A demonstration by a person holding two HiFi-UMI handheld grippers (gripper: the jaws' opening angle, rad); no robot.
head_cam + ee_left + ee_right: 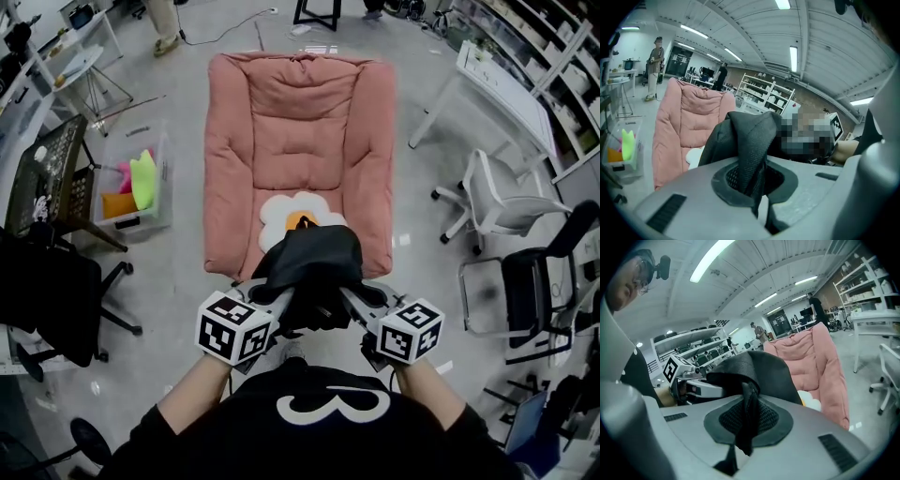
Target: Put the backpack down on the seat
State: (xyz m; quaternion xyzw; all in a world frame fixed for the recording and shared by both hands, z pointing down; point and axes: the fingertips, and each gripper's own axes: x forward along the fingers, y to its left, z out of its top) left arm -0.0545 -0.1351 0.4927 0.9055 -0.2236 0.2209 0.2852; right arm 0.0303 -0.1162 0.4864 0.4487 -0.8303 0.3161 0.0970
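- Carrying step, as I read it: the backpack (314,267) hangs between the two grippers at the front edge of the pink seat (300,122). It does not look to be resting on the seat yet.
- Left gripper (757,190): jaws pressed together on a fold of black mesh, the left strap (751,150), which rises out of the pinch toward the bag's body.
- Right gripper (744,425): jaws clamped the same way on the right strap (748,401). A loose tail of webbing hangs below the pinch.
- From the head view, the bag covers the near part of the flower cushion (291,217), which lies on the seat pan near its front.
- Remaining, by my judgement: carry the bag forward over the seat pan, lower it, then release.
- Method note: keep both grippers level with each other so the bag does not tip to one side.
- Method note: get the bulk of the bag well past the front lip before lowering it.
- Method note: lower until the base bears on the padding and both straps go slack, and only then open the jaws.
- Risk: the bag is soft and so is the padding. Released too near the lip, it may slump toward the floor.
- Risk: each pinch holds only thin webbing, so a sideways tug could pull a strap out.
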